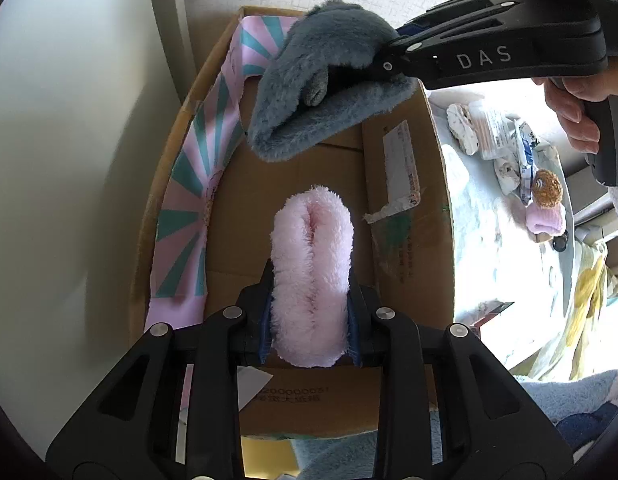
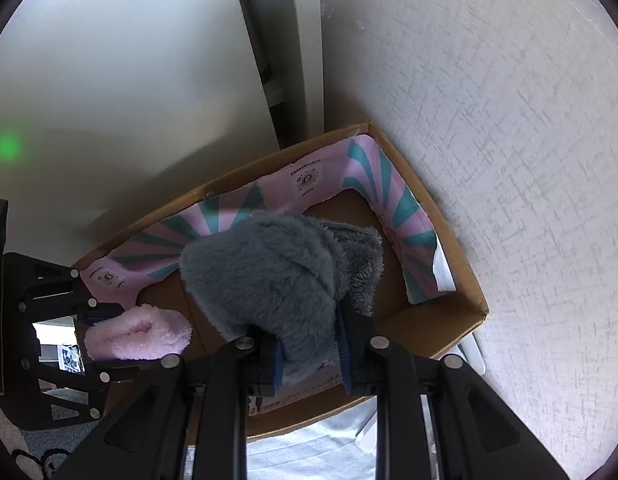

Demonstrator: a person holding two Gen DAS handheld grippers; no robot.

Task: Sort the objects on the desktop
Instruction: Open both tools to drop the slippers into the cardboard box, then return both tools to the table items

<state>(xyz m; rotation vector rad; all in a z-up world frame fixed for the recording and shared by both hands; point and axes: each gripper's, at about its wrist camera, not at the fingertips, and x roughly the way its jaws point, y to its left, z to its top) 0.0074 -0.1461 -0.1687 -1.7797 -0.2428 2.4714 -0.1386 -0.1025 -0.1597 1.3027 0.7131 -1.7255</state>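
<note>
My left gripper (image 1: 311, 320) is shut on a pink fluffy sock (image 1: 311, 272) and holds it over the open cardboard box (image 1: 413, 208). My right gripper (image 2: 311, 356) is shut on a grey fluffy sock (image 2: 269, 280) and holds it over the far part of the same box (image 2: 465, 292). In the left wrist view the grey sock (image 1: 329, 80) hangs from the right gripper (image 1: 383, 65) at the top. In the right wrist view the pink sock (image 2: 137, 338) and the left gripper (image 2: 95, 334) are at the lower left.
A pink and teal striped liner (image 1: 197, 184) runs along the box's left and far walls. A white wall (image 2: 489, 120) stands behind the box. To the right lie small packets (image 1: 497, 136) and a doll with a pink hat (image 1: 547, 200) on a pale cloth.
</note>
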